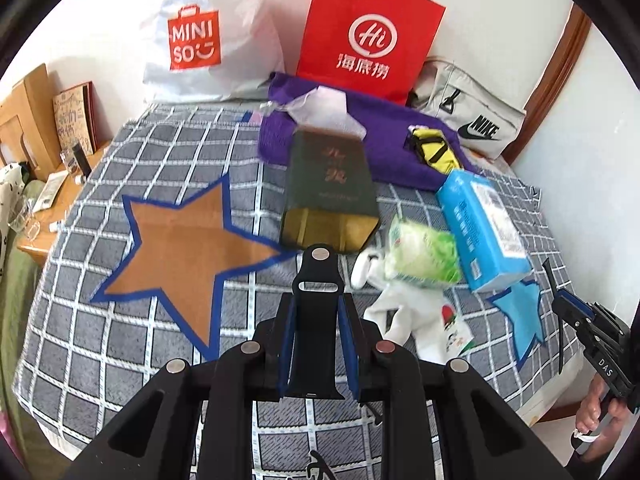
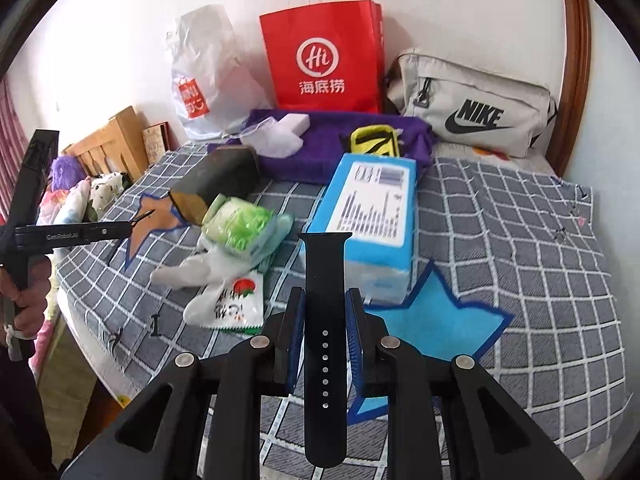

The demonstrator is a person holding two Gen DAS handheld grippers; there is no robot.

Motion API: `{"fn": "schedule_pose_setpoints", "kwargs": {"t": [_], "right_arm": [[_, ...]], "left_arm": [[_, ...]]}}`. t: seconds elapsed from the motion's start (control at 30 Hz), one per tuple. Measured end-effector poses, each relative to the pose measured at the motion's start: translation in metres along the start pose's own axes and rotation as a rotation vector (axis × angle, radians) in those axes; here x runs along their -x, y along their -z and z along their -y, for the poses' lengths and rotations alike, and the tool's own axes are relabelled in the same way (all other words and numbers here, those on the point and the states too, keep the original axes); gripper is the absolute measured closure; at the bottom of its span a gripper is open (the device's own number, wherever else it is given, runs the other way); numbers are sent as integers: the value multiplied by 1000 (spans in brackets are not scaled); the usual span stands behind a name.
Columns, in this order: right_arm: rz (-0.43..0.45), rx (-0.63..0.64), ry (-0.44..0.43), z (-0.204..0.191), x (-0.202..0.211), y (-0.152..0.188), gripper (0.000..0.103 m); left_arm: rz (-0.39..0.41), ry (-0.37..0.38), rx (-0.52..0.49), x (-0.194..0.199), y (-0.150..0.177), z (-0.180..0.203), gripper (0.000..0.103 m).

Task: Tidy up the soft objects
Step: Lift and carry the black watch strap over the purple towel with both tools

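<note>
My left gripper [image 1: 317, 300] is shut on a short black watch strap piece [image 1: 318, 268] with a slot and a round stud, held above the checked bed cover [image 1: 160, 320]. My right gripper [image 2: 325, 300] is shut on a longer black watch strap [image 2: 325, 264] with a row of holes. Both straps stick up between blue pads. A brown star patch [image 1: 188, 256] lies left of the left gripper. A blue star patch [image 2: 432, 320] lies just right of the right gripper. A white sock [image 2: 200, 276], a green soft pack [image 2: 240, 224] and a purple towel [image 2: 340, 140] lie beyond.
On the bed lie a blue box [image 2: 372, 208], a dark green box [image 1: 330, 196], a printed sachet [image 2: 236, 304] and a yellow item [image 2: 374, 140]. A red paper bag [image 2: 324, 60], a white Miniso bag [image 1: 200, 40] and a grey Nike bag [image 2: 472, 116] stand along the wall. A wooden bedside table [image 1: 48, 216] is at left.
</note>
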State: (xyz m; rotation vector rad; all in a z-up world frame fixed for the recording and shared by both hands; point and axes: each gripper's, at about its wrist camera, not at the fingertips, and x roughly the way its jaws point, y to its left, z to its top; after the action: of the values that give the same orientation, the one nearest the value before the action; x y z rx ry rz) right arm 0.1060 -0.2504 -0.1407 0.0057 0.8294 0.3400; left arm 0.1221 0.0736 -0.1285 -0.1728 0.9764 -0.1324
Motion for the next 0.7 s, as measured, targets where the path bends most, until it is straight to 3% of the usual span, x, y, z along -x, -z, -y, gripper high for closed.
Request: {"fn": "schedule_pose_setpoints", "kwargs": {"t": [0.37,0.7], "right_arm": [[45,-28,0,12,2,-48,83],[85,-29,2,21,-16,-104,83]], "left_arm": [[38,21,15,7,-43,13,82],[56,26,34,-10,-89,13,82]]}}
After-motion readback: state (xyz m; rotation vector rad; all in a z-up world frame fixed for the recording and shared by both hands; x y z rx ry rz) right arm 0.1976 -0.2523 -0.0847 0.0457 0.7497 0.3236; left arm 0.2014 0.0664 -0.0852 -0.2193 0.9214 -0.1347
